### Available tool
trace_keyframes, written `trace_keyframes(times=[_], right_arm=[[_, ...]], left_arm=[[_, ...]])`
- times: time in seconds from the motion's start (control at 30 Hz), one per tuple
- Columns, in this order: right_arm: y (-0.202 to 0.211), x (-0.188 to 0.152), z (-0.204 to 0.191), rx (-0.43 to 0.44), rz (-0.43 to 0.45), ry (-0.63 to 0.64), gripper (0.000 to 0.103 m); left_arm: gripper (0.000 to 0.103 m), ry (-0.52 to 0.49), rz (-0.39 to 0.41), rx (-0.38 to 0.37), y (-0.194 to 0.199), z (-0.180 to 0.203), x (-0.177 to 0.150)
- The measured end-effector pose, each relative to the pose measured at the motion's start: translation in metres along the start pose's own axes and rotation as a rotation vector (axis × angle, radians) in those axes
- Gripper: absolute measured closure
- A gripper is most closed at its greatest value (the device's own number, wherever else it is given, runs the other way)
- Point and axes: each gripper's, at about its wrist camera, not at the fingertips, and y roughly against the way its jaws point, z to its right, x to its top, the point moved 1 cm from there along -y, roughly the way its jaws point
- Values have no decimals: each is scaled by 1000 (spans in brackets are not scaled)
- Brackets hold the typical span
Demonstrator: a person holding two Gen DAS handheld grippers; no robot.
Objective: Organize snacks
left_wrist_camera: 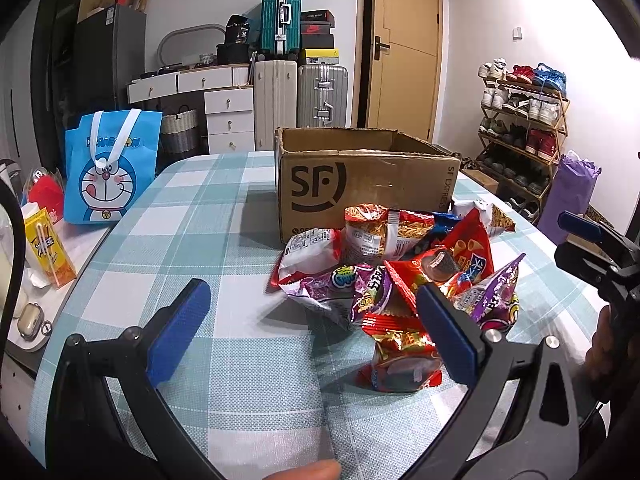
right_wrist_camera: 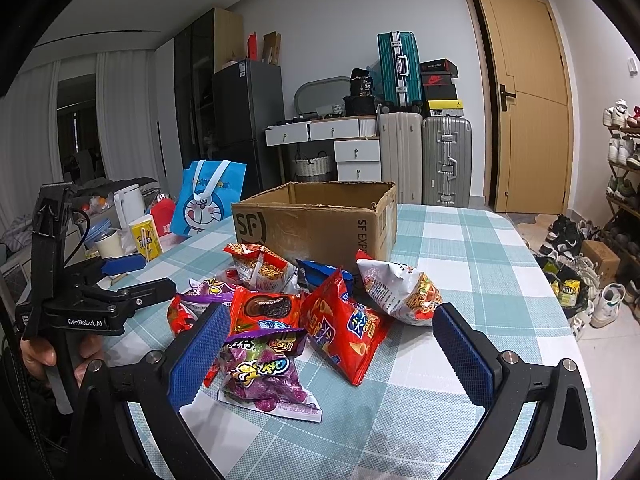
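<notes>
**Both jaws spread, snack pile in front of the open carton**

My left gripper (left_wrist_camera: 316, 330) hovers low over the desk with the teal-and-white checked cloth (left_wrist_camera: 192, 216), jaws spread wide, nothing between them. Its right blue pad sits just in front of the near edge of the snack pile, not pinching anything. My right gripper (right_wrist_camera: 330, 354) also has its jaws spread; the purple grape-candy bag (right_wrist_camera: 260, 376) lies between the pads, nearest the left one, contact unclear.

Snacks are heaped on the desk, just in front of the brown cardboard SF carton (right_wrist_camera: 316, 220), which stands open-topped; what is inside cannot be seen. In the pile, right wrist view: red chocolate-sandwich-cookie pack (right_wrist_camera: 266, 308) behind the purple bag, red cone-chip bag (right_wrist_camera: 346, 332) to its right, white-and-orange noodle-snack bag (right_wrist_camera: 400, 292) further right, a red-and-clear crispy-noodle pack (right_wrist_camera: 260, 266) at the back, and a blue pack (right_wrist_camera: 324, 274) right against the carton. Bags overlap and touch.

Left of the carton, well apart: blue cartoon-cat tote bag (left_wrist_camera: 108, 164) standing upright, yellow drink carton (left_wrist_camera: 48, 248) near the desk's left side. My left hand (right_wrist_camera: 40, 354) grips the left tool's handle in the right wrist view.
</notes>
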Motion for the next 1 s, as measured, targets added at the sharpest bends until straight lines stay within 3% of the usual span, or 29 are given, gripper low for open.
trace_keyframes(times=[1.0], right_arm=[[1, 1, 0, -14, -6, 2, 0]], left_arm=[[1, -28, 11, -3, 2, 6, -2]])
